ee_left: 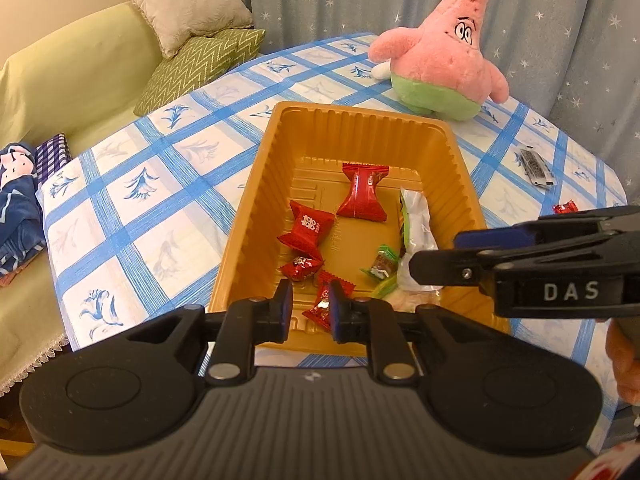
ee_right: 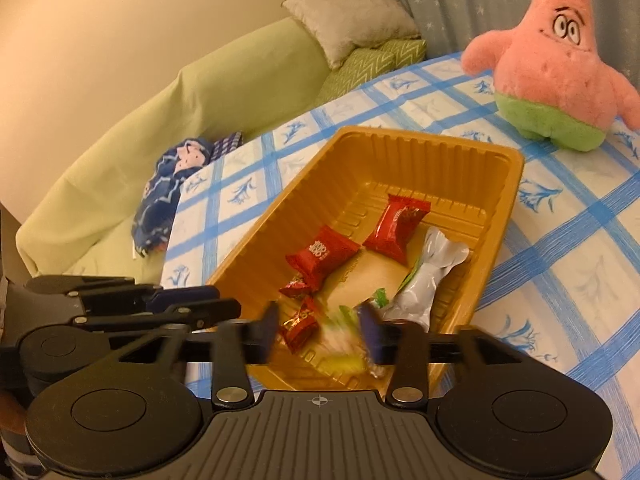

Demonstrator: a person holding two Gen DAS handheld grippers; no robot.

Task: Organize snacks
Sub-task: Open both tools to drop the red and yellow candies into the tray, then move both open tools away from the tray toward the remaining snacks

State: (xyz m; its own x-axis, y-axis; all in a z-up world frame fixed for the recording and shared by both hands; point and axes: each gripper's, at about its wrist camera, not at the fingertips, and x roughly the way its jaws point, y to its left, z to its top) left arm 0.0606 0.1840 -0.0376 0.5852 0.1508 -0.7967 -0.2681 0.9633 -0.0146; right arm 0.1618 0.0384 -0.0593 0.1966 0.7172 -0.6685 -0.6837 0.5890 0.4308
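Left gripper (ee_left: 311, 310) over the near wall of the gold plastic tray (ee_left: 256, 184), jaws a narrow gap apart, a small red candy (ee_left: 325, 306) seen between them lying on the tray floor, pads not clearly pressing it. Right gripper (ee_right: 318, 334) over the tray's near right corner, jaws spread, blurred, a pale yellow-green wrapper (ee_right: 340, 340) blurred in the gap below, not pinched. Inside the tray: another small red candy (ee_left: 301, 269) just beyond the first, a small green candy (ee_left: 381, 267) beside a long white packet (ee_left: 416, 228) along the right wall, a red sweet with white print (ee_left: 307, 230) mid-floor, a larger red pack (ee_left: 363, 192) nearest the far wall. Right of the tray, on the blue-checked tablecloth (ee_left: 132, 216), a red candy (ee_left: 565, 208) and a dark packet (ee_left: 535, 167). Beyond the tray, a pink starfish plush (ee_left: 440, 56), upright. Left of the tray, off the table, a green-covered sofa (ee_left: 76, 76) with cushions (ee_left: 188, 4).
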